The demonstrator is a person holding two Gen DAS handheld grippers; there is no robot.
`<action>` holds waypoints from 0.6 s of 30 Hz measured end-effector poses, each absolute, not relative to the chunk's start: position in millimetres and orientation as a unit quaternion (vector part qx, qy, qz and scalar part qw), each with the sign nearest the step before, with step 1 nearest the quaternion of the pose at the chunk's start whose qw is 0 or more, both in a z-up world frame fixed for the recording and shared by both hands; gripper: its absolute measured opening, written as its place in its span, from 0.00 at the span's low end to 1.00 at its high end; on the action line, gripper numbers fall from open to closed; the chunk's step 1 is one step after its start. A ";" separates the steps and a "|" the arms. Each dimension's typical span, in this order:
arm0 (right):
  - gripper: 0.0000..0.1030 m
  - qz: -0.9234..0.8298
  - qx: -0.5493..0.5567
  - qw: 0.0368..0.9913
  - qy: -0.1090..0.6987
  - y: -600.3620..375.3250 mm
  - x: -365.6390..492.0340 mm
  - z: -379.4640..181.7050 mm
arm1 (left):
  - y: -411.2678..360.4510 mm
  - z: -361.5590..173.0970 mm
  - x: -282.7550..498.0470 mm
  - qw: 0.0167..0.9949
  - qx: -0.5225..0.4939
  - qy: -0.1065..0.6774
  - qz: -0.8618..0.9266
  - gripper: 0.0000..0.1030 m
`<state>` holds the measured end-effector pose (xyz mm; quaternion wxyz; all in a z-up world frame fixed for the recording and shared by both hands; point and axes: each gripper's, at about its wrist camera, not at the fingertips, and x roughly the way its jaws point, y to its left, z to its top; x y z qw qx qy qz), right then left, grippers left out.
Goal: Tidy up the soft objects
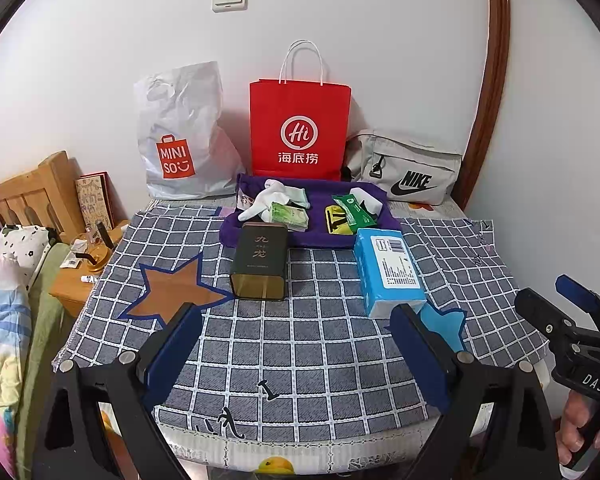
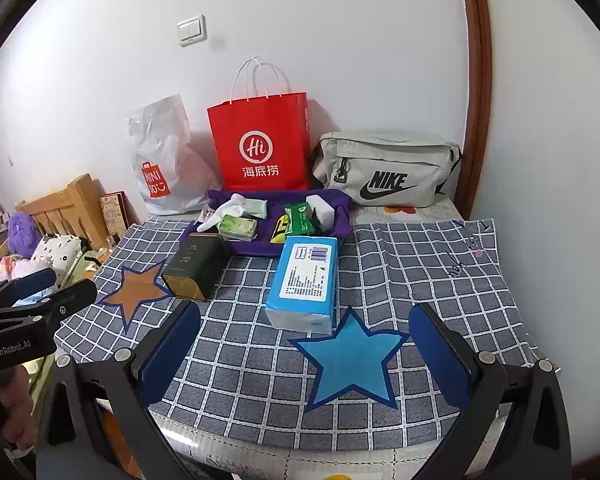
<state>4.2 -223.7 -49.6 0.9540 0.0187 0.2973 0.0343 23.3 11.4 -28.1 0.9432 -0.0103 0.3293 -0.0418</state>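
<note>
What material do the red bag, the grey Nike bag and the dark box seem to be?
Red bag: likely matte paper, crisp flat sides, cord handles. Grey Nike bag: woven fabric, soft folds, zipper. Dark box: probably metal tin; golden end looks shiny.

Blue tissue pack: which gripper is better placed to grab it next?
Right, probably. The blue tissue pack lies nearly centred ahead of the open right gripper; in the left wrist view it sits by the left gripper's right finger, off-centre. Both are empty.
</note>
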 end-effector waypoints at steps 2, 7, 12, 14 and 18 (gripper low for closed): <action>0.99 0.035 0.019 0.954 0.298 -223.8 4.0 -49.3 | 11.4 -28.1 23.2 0.943 -0.011 0.330 -0.042 0.93; 0.99 0.036 0.019 0.954 0.298 -224.0 4.0 -48.7 | 11.7 -27.6 22.6 0.943 -0.010 0.329 -0.042 0.93; 0.99 0.037 0.020 0.954 0.297 -223.7 2.9 -48.0 | 11.8 -26.4 22.4 0.944 -0.010 0.328 -0.041 0.93; 0.99 0.036 0.019 0.954 0.296 -223.7 2.6 -47.8 | 11.5 -26.3 22.1 0.944 -0.010 0.328 -0.040 0.93; 0.99 0.037 0.020 0.954 0.296 -224.2 3.1 -46.9 | 11.3 -25.9 21.9 0.944 -0.011 0.328 -0.040 0.93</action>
